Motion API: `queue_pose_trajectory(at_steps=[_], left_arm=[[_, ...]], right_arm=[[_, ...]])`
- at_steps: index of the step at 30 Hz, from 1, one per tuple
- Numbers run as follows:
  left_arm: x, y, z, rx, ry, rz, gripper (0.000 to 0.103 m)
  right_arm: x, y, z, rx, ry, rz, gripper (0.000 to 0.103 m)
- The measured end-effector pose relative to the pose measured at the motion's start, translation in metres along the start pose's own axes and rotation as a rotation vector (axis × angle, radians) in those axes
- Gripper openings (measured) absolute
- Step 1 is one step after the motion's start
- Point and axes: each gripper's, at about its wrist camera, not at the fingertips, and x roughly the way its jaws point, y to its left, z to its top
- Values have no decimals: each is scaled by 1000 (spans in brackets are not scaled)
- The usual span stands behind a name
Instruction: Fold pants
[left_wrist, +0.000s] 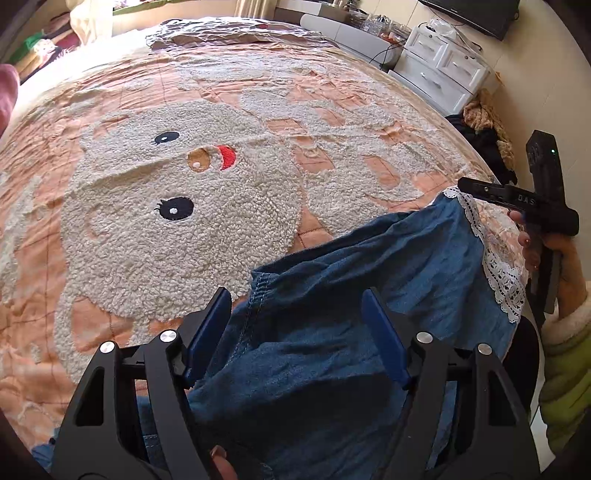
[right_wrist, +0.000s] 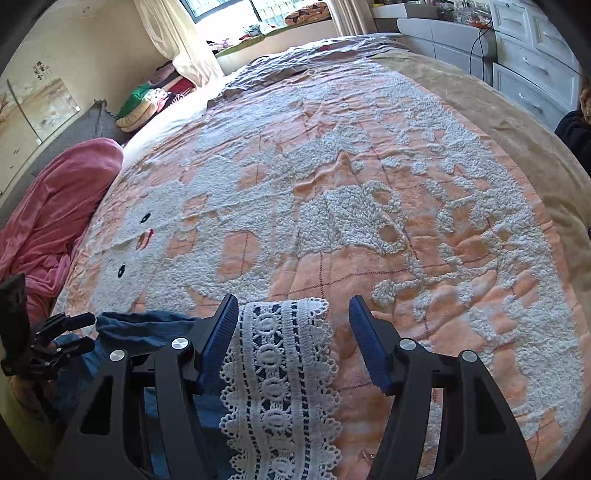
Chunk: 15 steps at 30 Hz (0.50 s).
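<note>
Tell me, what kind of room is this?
Most likely a bedroom. A big bed fills the view under a fluffy bear blanket, with a white drawer unit beside it and a curtained window behind.

Both tools are showing the same build: the left gripper (left_wrist: 297, 306) and the right gripper (right_wrist: 293, 314) are each carrying two black, angular link arms with triangular cut-outs, round silver screws (left_wrist: 168, 336) at the pivots, and blue ribbed pads (right_wrist: 364, 334) lining the fingers. Seen from the left one, the right gripper's black body is bearing pale lettering and a small green light (left_wrist: 553, 151) is glowing above it. The hand (left_wrist: 554, 251) behind it is wearing a fluffy cream cuff (left_wrist: 565, 321) over a yellow-green sleeve (left_wrist: 569, 384).
</note>
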Motion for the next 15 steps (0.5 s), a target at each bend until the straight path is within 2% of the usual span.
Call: queue_pose_trajectory(at_steps=[6, 8, 9, 12, 14, 15], left_arm=[[12, 5, 4, -29, 2, 10, 65], [16, 7, 4, -47, -1, 0, 58], [17, 7, 3, -52, -1, -6, 57], [23, 5, 0, -53, 3, -8, 46], [26, 3, 0, -48, 7, -20, 33], [28, 3, 0, -52, 12, -31, 28]], right_arm=[[22, 2, -7, -2, 35, -12, 61], [22, 7, -13, -31, 30, 5, 58], [22, 10, -15, -46, 28, 4, 52], [18, 19, -22, -111, 11, -15, 44], [14, 24, -26, -150, -11, -27, 40], [12, 26, -27, -166, -25, -27, 34]])
